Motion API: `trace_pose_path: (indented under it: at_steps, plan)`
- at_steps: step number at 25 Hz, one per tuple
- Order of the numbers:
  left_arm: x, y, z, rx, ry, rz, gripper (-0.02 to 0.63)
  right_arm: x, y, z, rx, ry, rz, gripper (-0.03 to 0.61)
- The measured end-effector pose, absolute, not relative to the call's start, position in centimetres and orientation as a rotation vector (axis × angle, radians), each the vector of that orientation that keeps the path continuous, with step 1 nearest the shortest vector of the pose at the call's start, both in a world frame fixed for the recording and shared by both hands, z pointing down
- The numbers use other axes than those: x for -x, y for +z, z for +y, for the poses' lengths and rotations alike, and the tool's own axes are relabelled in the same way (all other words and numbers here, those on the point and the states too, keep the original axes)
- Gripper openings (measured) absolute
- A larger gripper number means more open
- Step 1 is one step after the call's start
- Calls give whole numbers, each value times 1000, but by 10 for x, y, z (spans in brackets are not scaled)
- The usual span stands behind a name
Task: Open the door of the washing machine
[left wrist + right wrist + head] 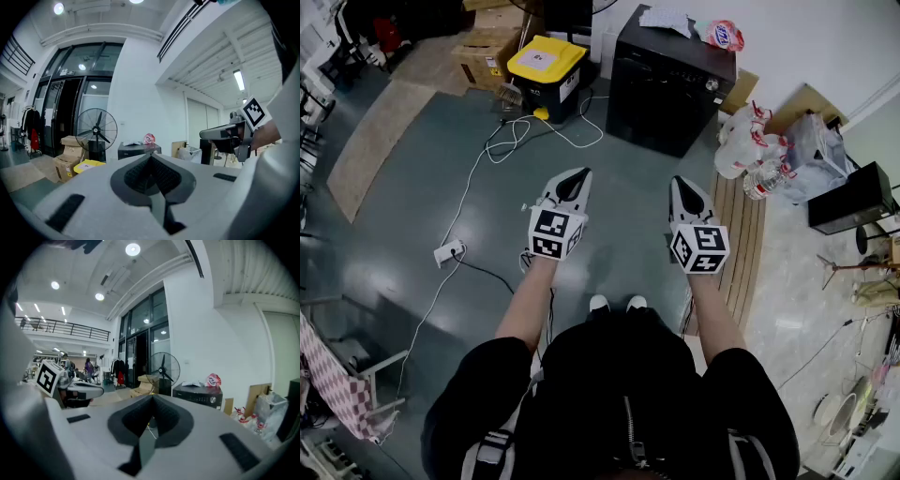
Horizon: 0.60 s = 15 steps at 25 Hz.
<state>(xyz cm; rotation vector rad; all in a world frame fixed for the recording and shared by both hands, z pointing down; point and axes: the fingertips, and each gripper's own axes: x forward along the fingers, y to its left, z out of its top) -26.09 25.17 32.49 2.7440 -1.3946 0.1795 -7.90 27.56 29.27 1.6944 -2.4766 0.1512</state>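
Nearest, we hold the left gripper (577, 175), jaws pressed together, nothing between them. Beside it, the right gripper (679, 184), jaws likewise together and empty. Farther off, well apart from both, we list the black washing machine (667, 89) against the white wall (825, 37), a yellow-lidded bin (546, 60) at its left.

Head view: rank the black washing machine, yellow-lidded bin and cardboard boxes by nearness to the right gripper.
1. black washing machine, straight ahead of the right gripper.
2. yellow-lidded bin, ahead to the left.
3. cardboard boxes, farther left, past the bin.
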Motion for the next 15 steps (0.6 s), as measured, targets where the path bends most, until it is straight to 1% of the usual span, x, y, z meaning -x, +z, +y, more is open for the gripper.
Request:
trace_pose_path:
  at_steps: [15]
  plan:
    - [273, 326, 283, -2757, 158, -1402, 6, 91, 286, 311, -1691, 113, -2495, 5]
